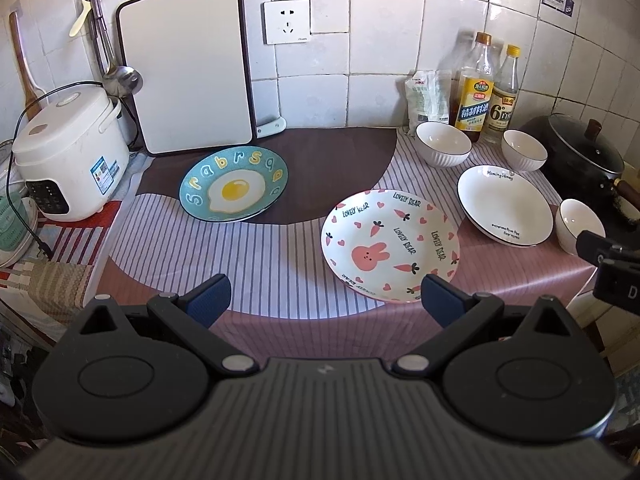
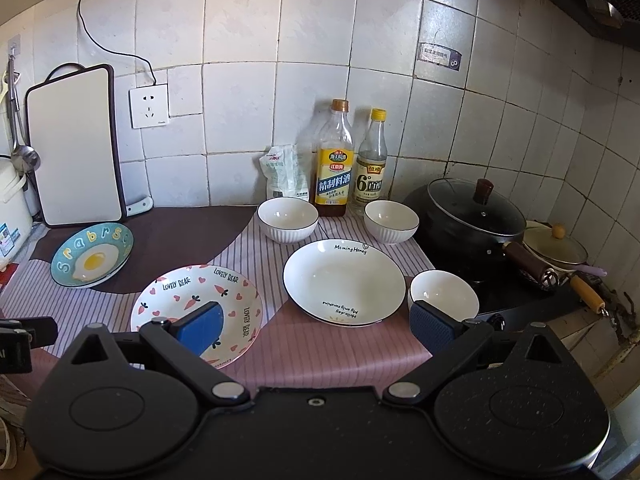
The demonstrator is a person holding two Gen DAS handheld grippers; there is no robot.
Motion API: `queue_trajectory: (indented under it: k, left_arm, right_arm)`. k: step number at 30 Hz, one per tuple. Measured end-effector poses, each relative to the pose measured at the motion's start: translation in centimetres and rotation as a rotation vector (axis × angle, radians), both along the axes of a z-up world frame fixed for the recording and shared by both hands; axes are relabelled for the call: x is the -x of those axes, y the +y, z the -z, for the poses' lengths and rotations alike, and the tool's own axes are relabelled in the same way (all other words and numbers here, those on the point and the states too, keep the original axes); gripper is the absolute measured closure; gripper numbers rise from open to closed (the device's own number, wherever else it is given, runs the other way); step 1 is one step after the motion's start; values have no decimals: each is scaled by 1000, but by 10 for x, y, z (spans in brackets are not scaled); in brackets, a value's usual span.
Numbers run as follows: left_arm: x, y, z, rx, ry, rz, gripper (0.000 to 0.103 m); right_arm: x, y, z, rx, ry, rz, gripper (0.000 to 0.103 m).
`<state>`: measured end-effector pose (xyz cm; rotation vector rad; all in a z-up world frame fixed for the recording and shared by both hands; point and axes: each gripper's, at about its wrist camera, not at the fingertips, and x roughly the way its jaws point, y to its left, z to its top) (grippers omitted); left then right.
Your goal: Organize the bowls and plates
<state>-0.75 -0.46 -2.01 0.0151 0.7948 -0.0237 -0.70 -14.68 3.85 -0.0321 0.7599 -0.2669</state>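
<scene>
**Both grippers spread above a counter of plates and bowls**

From the left wrist, we see our left gripper [image 1: 324,300] held above the striped cloth [image 1: 248,256], its blue pads [image 1: 210,298] spread wide with nothing between them. Just past the right pad lies the rabbit plate [image 1: 390,244], pink carrots and hearts on white, flat on the cloth. Farther back and to the left the egg plate [image 1: 234,189] sits in front of the white cutting board [image 1: 186,64], which leans on the tiled wall. To the right rests the plain white plate [image 1: 505,206], with three white bowls around it: a back-left bowl [image 1: 443,143], a back-right bowl [image 1: 524,150] and a near bowl [image 1: 580,226] beside the black pot [image 1: 586,152]. A rice cooker [image 1: 70,152] stands at far left. The other gripper's black body shows at the right edge.

From the right wrist, our right gripper [image 2: 316,322] is likewise spread and empty. Its left pad overlaps the rabbit plate [image 2: 192,296] in view; whether it touches, we cannot tell. Its right pad sits in front of the near bowl [image 2: 442,294]. The white plate [image 2: 344,282] lies between the pads in view, farther off, with the other two bowls [image 2: 288,219] [image 2: 391,221] behind it, before two bottles [image 2: 335,160]. The egg plate [image 2: 92,256] lies far left.
</scene>
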Motion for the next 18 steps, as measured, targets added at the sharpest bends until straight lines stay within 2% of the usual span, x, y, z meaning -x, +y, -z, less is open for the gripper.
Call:
queue_trajectory:
  k: [8,18]
  left_arm:
    - [3,-8,1,-13,-6,43,0]
    - [2,-5,2,-10,5,45,0]
  right_arm:
    - [0,0,1,6,2,-1,2]
    - [0,1,2,11,8,-4,2]
